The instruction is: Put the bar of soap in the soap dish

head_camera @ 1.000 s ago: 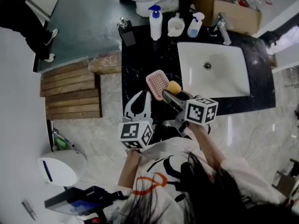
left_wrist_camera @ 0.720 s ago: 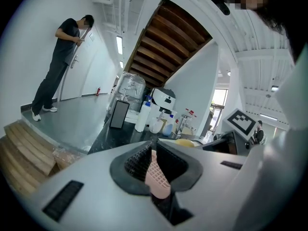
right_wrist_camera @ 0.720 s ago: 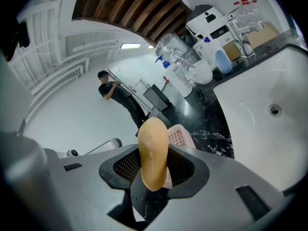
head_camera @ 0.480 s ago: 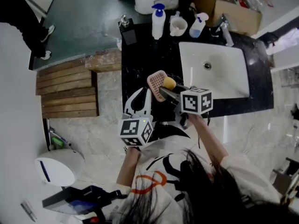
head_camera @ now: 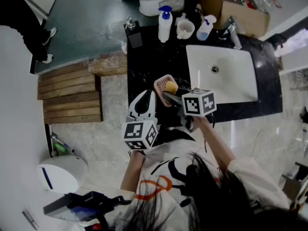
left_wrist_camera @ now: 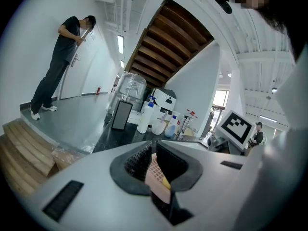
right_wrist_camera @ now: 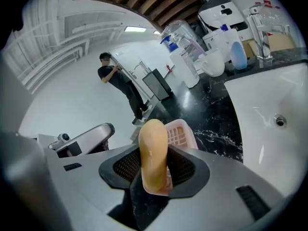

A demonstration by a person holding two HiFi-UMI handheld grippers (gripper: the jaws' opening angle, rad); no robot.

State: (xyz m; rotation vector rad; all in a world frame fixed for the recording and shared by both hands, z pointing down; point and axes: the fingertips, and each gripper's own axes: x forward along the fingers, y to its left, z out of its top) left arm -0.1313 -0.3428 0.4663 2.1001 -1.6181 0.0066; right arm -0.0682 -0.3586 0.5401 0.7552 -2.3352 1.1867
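Now, the soap (right_wrist_camera: 153,148), clamped in the right tongs (right_wrist_camera: 154,163), should be lowered flat into the dish (right_wrist_camera: 183,131), which looks gripped by the left tongs (left_wrist_camera: 153,161), then released.

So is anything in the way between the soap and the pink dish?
Nothing visible. The right gripper holds the bar of soap right over the pink soap dish, with no object between them.

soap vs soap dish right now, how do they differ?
Colour: the soap is yellow-orange, the soap dish is pink. Form: the soap is a solid rounded bar, the soap dish a flat slotted tray. Pose: the soap stands on end, clamped in the right claw; the soap dish lies flat just beyond it. Shared: both are over the black counter.
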